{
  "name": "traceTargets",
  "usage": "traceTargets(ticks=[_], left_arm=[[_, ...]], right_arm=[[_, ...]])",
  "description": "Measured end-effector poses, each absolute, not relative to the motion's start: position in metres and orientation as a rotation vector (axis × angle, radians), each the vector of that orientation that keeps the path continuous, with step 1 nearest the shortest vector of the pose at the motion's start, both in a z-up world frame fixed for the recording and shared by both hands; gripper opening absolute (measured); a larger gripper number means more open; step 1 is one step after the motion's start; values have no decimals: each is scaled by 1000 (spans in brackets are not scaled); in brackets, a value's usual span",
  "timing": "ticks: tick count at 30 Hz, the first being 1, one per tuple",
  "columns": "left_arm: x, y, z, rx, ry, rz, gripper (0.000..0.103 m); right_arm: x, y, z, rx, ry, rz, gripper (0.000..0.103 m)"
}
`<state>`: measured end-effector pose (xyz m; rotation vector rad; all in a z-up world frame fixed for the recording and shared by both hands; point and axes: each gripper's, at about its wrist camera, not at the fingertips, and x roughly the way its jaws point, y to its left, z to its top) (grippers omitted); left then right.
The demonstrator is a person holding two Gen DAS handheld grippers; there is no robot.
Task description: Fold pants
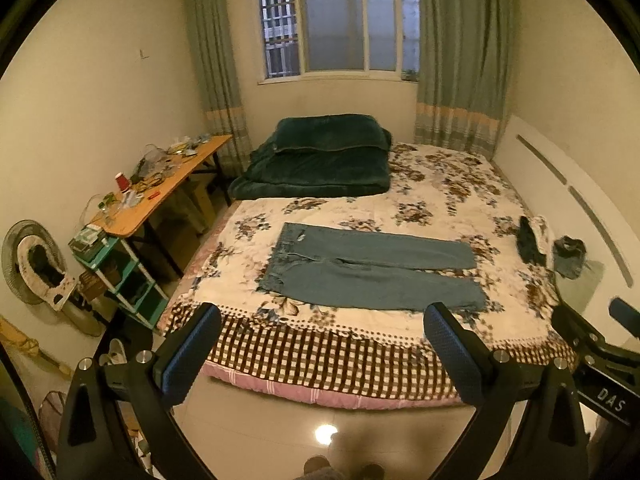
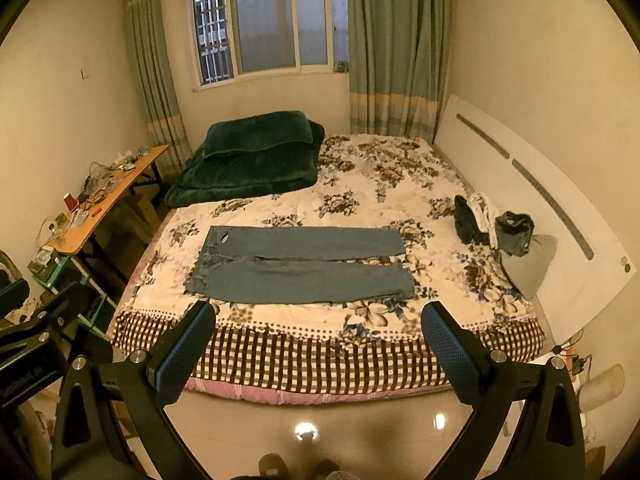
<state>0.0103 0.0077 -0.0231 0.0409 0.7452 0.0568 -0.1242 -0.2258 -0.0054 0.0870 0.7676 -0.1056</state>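
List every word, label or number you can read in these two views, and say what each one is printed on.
"DAS": white letters on the black body of the right hand-held gripper, seen at the right edge of the left wrist view.
Faint lettering on the black body of the left hand-held gripper, at the left edge of the right wrist view: too dim and blurred to read.
Items on the wooden table: too small to read.
Jeans: no text visible.

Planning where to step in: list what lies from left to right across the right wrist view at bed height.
Wooden table → jeans laid flat on the floral bedspread → dark clothes pile → white headboard.
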Motion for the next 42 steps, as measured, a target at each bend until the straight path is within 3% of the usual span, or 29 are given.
traceTargets(ticks=[10, 23, 30, 42], left_arm=[[102, 1, -87, 78, 840, 158, 103], [388, -2, -216, 162, 1060, 113, 103], [534, -33, -308, 365, 1117, 64, 103], [714, -80, -482, 590, 1288, 27, 103]], right_arm=[[-35, -259, -82, 154, 856, -93, 103], [241, -266, -217, 188, 1055, -149, 103], [448, -268, -331, 44, 1270, -151, 103], [699, -328, -548, -308, 1612, 2, 103]])
